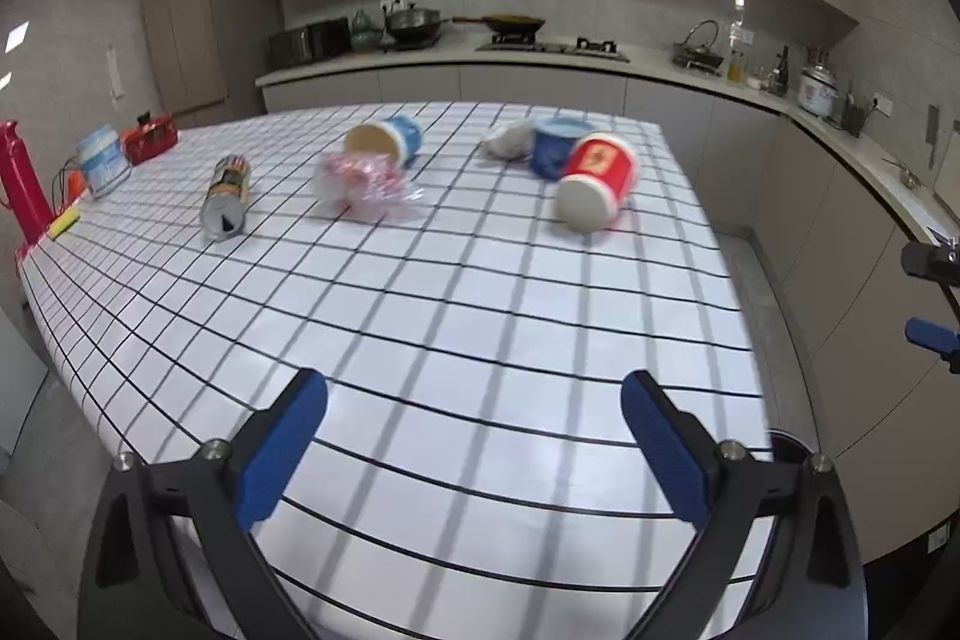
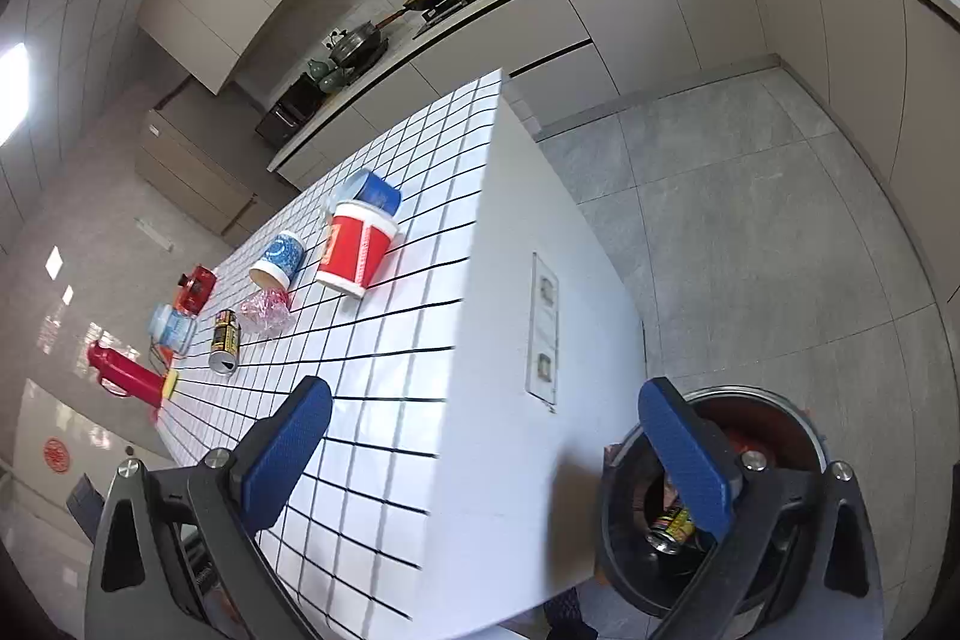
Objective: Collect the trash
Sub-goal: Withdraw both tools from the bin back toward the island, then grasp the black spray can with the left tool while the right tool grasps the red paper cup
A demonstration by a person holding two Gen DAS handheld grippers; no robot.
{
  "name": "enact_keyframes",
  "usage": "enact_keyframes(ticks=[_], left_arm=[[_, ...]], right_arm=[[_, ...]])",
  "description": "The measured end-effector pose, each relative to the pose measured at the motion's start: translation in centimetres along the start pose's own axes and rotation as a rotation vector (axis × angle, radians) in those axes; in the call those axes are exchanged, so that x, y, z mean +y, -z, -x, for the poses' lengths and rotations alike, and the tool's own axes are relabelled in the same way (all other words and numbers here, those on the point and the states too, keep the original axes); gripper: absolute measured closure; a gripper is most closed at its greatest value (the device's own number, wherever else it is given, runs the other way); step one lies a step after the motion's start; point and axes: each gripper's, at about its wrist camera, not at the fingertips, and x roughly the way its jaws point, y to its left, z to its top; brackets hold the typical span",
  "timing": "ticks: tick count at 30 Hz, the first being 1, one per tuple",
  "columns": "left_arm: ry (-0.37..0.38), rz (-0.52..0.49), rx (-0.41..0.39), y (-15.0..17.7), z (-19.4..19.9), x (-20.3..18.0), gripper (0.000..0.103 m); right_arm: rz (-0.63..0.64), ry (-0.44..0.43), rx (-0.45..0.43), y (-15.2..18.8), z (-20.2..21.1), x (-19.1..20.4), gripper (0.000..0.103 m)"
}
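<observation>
A kitchen bench covered in a white cloth with a black grid is seen from two wrist cameras; much of the left view is smeared by blur, so labels cannot be read. The left tongs are held wide open above the near part of the bench, with nothing between the blue pads. The right tongs are likewise spread wide and empty, held over the bench's corner. A trash bin is seen on the floor beside the bench, partly hidden behind the right pad; inside it a drinks can and something red can be made out, the rest lost in shadow. Trash lies scattered at the far end of the bench: a red paper cup on its side, touching a blue cup behind it, with a grey crumpled wad just beside that; a blue-patterned cup tipped over with its empty mouth showing; a crumpled clear wrapper just before it; and a can lying on its side. At the left edge, a red bottle is cut off by the frame.
</observation>
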Motion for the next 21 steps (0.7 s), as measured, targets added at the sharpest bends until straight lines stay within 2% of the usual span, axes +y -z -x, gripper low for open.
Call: enact_keyframes(ticks=[2, 6, 10, 13, 17, 21], left_arm=[[-0.023, 0.007, 0.021, -0.6, -0.9, 2.2, 0.004], [-0.019, 0.061, 0.025, -1.9, -2.5, 7.5, 0.004], [-0.009, 0.086, 0.042, -3.6, -4.8, 12.0, 0.003], [-0.006, 0.102, 0.045, -4.7, -6.4, 14.7, 0.003], [-0.044, 0.124, 0.038, -6.3, -8.5, 18.0, 0.003], [-0.041, 0.154, 0.033, -8.1, -10.6, 21.0, 0.004]], right_arm=[[0.002, 0.011, 0.013, 0.1, -1.4, 1.8, 0.0], [0.029, 0.036, 0.017, -0.2, -4.1, 5.7, 0.0], [0.059, 0.069, -0.005, -1.0, -6.7, 10.1, 0.0], [0.075, 0.128, -0.04, -1.8, -8.8, 13.2, 0.0], [0.073, 0.187, -0.068, -3.0, -11.4, 15.9, 0.0], [0.06, 0.235, -0.08, -3.9, -13.5, 17.3, 0.002]])
